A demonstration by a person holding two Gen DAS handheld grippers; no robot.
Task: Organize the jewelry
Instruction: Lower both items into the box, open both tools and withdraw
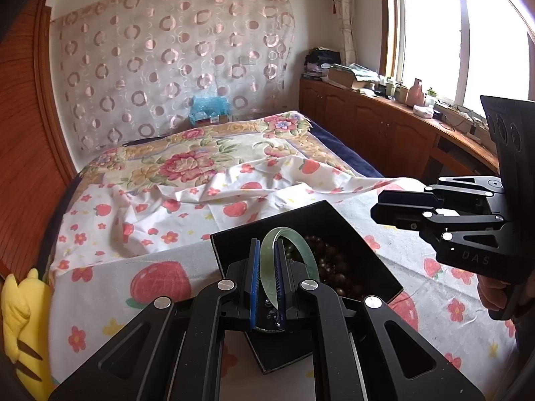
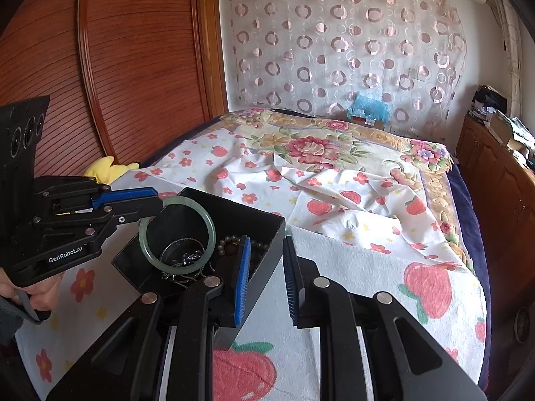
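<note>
A pale green jade bangle (image 1: pixel 297 244) stands on edge between the blue pads of my left gripper (image 1: pixel 267 244), which is shut on it. The bangle (image 2: pixel 210 230) hangs over a black open box (image 2: pixel 264 234) on the strawberry-print sheet. In the box (image 1: pixel 234 240) lie dark brown beads (image 1: pixel 331 264) and a silvery chain (image 2: pixel 184 257). My right gripper (image 2: pixel 266 240) hovers by the box's right side. Its jaws are slightly apart with nothing gripped. It shows from the side as the right gripper (image 1: pixel 374 209). The left gripper (image 2: pixel 157 200) reaches in from the left, held by a hand.
A rumpled strawberry sheet (image 1: pixel 150 234) over a floral blanket (image 2: pixel 317 147) covers the bed. A yellow plush toy (image 1: pixel 20 317) lies at the bed's left edge by a wooden panel. Wooden cabinets (image 1: pixel 384 123) with clutter run under the window on the right.
</note>
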